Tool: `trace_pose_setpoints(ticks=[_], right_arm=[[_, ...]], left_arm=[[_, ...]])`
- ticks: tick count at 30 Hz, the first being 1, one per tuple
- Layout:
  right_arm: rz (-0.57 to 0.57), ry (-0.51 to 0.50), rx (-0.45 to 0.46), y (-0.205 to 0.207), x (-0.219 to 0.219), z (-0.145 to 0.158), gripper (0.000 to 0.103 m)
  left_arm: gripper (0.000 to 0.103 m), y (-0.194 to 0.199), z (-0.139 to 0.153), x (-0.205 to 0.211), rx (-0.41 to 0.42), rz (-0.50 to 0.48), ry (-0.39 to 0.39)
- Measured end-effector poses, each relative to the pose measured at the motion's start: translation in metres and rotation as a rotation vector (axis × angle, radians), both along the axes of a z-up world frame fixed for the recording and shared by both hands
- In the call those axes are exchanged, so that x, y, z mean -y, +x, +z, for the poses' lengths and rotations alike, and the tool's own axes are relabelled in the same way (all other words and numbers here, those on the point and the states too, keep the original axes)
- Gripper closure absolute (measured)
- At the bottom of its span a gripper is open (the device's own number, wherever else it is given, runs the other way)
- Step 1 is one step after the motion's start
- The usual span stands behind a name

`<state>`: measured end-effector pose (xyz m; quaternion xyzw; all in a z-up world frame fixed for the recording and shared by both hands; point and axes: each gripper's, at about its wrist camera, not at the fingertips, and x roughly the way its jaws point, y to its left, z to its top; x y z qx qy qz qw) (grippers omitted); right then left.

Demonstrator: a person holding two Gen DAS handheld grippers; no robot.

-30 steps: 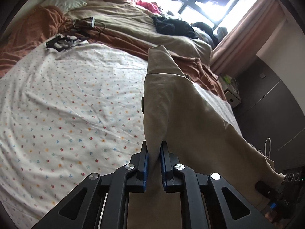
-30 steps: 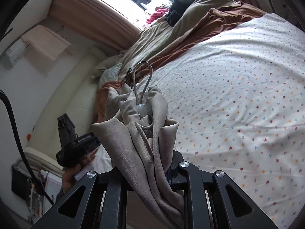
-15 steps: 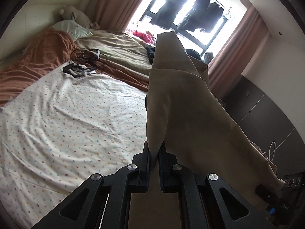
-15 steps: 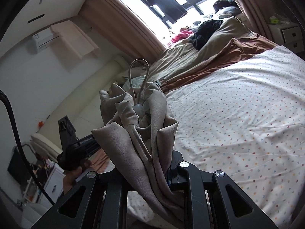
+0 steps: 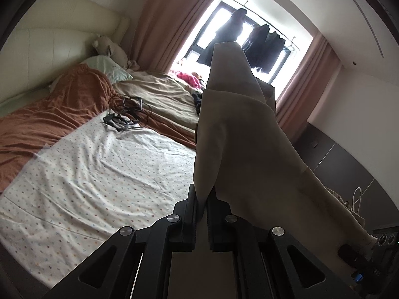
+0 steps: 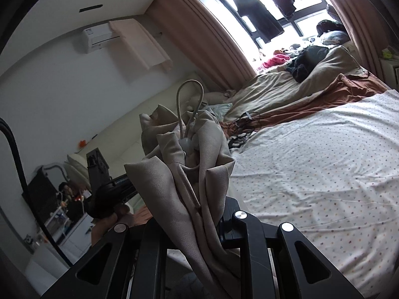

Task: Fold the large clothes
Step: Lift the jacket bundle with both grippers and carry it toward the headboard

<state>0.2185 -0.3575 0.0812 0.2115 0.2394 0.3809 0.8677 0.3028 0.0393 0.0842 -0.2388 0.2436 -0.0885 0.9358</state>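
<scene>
Lifted higher, both jaws pinch beige garment [image 5: 239,134] above bed [image 5: 104,174].

Garment [image 5: 239,149] pinched in left claw [image 5: 202,214], rising ahead of it above the bed [image 5: 99,179]; another bunch of it [image 6: 189,174] in right claw [image 6: 199,214], cord loop [image 6: 189,99] on top. Cables [image 5: 124,117] lie on the bed's far part, pillow [image 5: 109,68] and stuffed toy [image 5: 109,49] at the headboard. Window [image 5: 249,39] behind bed, clothes [image 5: 264,47] hanging in it.
</scene>
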Motion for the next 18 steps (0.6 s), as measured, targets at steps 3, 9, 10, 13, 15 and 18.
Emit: trace_pose_setpoints(ticks=[3,9,10,13,15,18], right_arm=[[0.029,0.016,0.023,-0.02,-0.013,0.01,0.086],[0.092,0.007,0.062,-0.046,-0.049,0.03,0.086],[0.102,0.004,0.067,-0.049,-0.056,0.033,0.086],[0.145,0.001,0.088,-0.054,-0.079,0.039,0.086],[0.167,-0.014,0.097,-0.054,-0.097,0.042,0.086],[0.201,-0.029,0.103,-0.049,-0.125,0.042,0.086]], left_arm=[[0.097,-0.018,0.013,-0.014,0.017,0.009,0.002],[0.097,-0.048,0.033,-0.047,0.04,0.039,-0.003],[0.097,-0.051,0.034,-0.052,0.046,0.044,-0.001],[0.097,-0.058,0.036,-0.071,0.054,0.057,-0.013],[0.097,-0.06,0.036,-0.084,0.06,0.065,-0.023],[0.097,-0.064,0.036,-0.106,0.076,0.093,-0.018]])
